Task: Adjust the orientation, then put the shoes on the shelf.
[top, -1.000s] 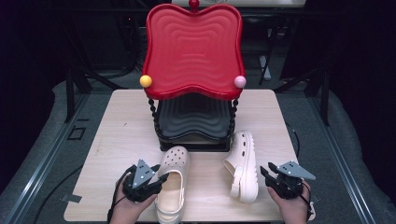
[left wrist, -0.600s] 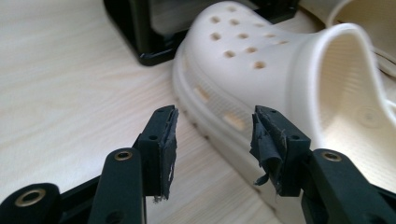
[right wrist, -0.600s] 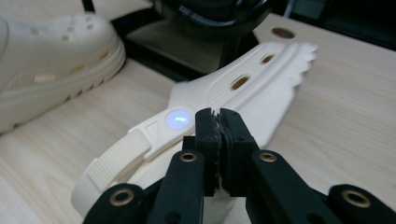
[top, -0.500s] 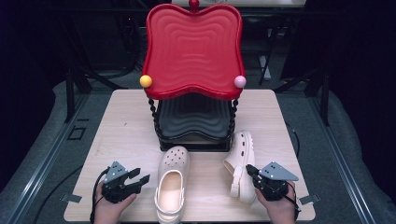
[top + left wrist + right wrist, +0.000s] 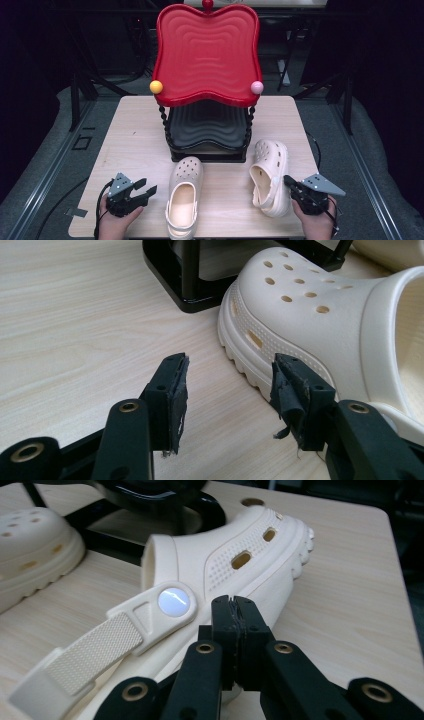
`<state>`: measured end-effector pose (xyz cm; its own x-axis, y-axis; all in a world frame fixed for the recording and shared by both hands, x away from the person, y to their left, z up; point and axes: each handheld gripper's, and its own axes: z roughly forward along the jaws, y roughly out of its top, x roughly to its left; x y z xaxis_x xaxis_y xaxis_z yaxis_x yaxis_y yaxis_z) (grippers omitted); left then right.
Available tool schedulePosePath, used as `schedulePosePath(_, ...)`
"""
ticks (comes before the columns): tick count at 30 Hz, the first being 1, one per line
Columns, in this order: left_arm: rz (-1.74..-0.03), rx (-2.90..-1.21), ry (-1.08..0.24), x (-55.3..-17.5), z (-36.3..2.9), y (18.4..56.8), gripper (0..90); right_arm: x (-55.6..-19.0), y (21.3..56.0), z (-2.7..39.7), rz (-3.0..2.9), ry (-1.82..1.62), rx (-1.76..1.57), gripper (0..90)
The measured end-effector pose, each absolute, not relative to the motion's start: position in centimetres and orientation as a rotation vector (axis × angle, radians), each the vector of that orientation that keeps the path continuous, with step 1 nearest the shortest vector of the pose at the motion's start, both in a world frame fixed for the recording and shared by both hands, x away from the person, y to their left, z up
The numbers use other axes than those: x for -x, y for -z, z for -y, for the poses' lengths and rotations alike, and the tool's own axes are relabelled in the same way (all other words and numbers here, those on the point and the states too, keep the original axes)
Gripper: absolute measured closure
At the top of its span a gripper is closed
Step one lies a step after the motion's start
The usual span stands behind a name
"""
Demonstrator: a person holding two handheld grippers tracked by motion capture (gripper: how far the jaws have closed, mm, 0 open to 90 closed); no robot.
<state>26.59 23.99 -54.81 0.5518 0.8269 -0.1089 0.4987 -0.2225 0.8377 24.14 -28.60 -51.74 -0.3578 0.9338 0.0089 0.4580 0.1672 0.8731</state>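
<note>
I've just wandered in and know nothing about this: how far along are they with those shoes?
Nothing looks finished: both cream foam clogs lie on the pale wooden table, in front of the black-and-red two-tier rack, whose shelves are bare. Nothing is in hand. The left gripper is open beside the left clog; the right gripper is shut, empty, beside the right clog. If shelving is the aim, all remains.

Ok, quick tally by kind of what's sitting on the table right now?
Cream perforated foam clogs: 2, left clog, right clog
Two-tier stand with red wavy top tray and black lower tray: 1
Handheld black two-jaw grippers: 2, left gripper, right gripper
Total: 5
</note>
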Motion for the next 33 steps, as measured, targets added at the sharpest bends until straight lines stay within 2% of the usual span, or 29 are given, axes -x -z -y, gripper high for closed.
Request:
schedulePosePath(13, -1.095, -1.877, -0.479, -26.7, -24.4, 54.8, 48.4, -26.0, 55.1, 33.1, -1.917, -1.05, -1.57, 89.5)
schedulePosePath(15, -1.098, -1.876, -0.478, -26.7, -24.5, 54.8, 48.4, -26.1, 55.3, 33.3, -1.907, -1.044, -1.587, 84.6)
schedulePosePath(21, -1.103, -1.879, -0.481, -26.7, -24.6, 54.7, 48.4, -25.7, 54.0, 33.4, -1.89, -0.924, -1.502, 69.2)
schedulePosePath(25, -1.102, -1.869, -0.488, -26.7, -24.7, 54.8, 48.8, -25.4, 52.9, 33.0, -1.825, -0.955, -1.475, 63.0)
schedulePosePath(28, -1.114, -1.86, -0.484, -26.7, -24.7, 54.8, 48.9, -25.2, 51.9, 32.7, -1.826, -0.98, -1.445, 60.0)
schedulePosePath(33, -1.111, -1.87, -0.463, -26.7, -24.6, 54.9, 48.5, -25.1, 49.6, 31.8, -1.848, -0.999, -1.346, 61.3)
